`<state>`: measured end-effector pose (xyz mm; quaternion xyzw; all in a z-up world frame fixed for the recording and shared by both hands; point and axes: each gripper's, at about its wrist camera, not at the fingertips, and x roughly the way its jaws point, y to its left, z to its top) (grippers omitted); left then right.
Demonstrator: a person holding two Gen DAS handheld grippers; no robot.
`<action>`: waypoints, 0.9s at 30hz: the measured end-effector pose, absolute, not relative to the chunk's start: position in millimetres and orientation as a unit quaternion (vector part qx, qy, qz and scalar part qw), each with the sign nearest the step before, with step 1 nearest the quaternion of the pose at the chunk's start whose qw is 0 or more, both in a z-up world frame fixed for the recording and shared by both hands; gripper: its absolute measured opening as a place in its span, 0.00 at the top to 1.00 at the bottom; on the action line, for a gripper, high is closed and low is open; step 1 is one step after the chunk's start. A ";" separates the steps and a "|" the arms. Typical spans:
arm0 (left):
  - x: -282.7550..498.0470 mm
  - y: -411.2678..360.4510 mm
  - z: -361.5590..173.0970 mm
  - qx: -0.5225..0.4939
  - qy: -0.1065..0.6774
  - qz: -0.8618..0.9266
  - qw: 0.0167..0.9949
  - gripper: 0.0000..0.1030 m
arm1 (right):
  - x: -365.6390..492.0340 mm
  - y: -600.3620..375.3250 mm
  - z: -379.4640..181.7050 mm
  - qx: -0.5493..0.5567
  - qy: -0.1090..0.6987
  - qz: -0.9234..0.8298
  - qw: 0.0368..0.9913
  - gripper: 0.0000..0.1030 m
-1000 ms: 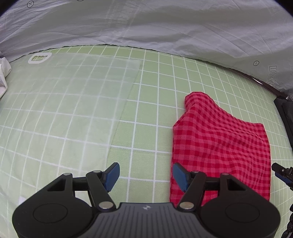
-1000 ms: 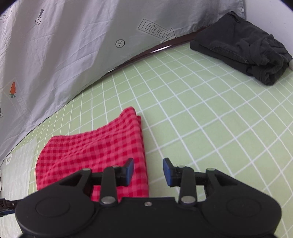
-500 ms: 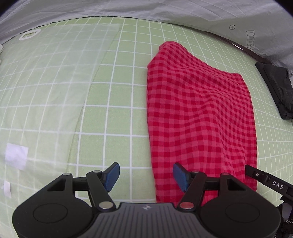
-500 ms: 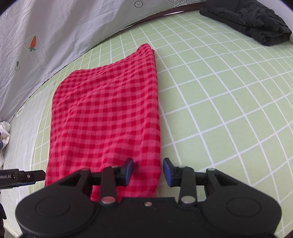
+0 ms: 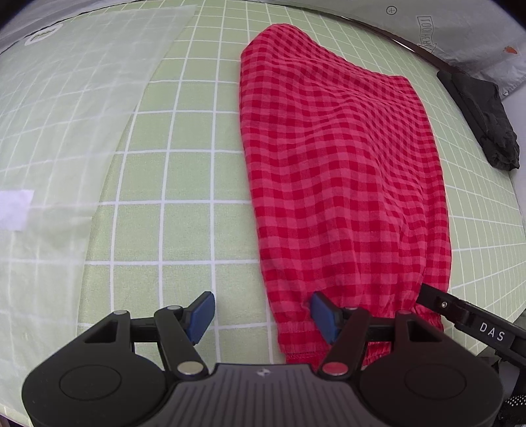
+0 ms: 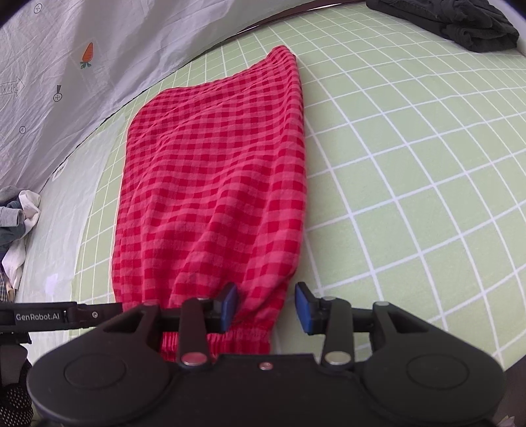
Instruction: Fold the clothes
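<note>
A red checked garment [image 5: 338, 170] lies flat and lengthwise on the green grid mat [image 5: 184, 184], its elastic hem nearest me. It also shows in the right wrist view [image 6: 213, 184]. My left gripper [image 5: 261, 315] is open and empty at the hem's left corner, its right finger over the cloth. My right gripper [image 6: 266, 307] is open and empty at the hem's right corner, its left finger over the cloth. Each gripper's side shows at the edge of the other view.
A folded dark garment [image 5: 486, 121] lies at the far right of the mat; it also shows in the right wrist view [image 6: 460, 23]. A translucent sheet [image 5: 65, 98] covers the mat's left part. A pile of pale clothes [image 6: 14, 223] sits at the left. Grey printed cloth [image 6: 98, 49] hangs behind.
Both grippers have drawn back toward me along the garment, from its far end to the near elastic hem. Both stayed open.
</note>
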<state>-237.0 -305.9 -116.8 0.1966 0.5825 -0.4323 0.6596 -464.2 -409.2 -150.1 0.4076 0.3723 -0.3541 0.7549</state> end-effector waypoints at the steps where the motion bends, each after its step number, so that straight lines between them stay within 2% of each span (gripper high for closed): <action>1: -237.8 -304.7 -117.1 0.195 0.583 -0.434 0.659 0.37 | -464.3 -407.1 -149.9 0.410 0.372 -0.351 0.755 0.61; 21: -231.9 -294.3 -123.2 0.115 0.641 -0.448 0.613 0.37 | -467.6 -406.6 -147.9 0.428 0.371 -0.332 0.754 0.59; 27: -237.7 -296.7 -125.0 0.114 0.642 -0.462 0.601 0.38 | -465.6 -405.7 -148.9 0.434 0.370 -0.315 0.759 0.66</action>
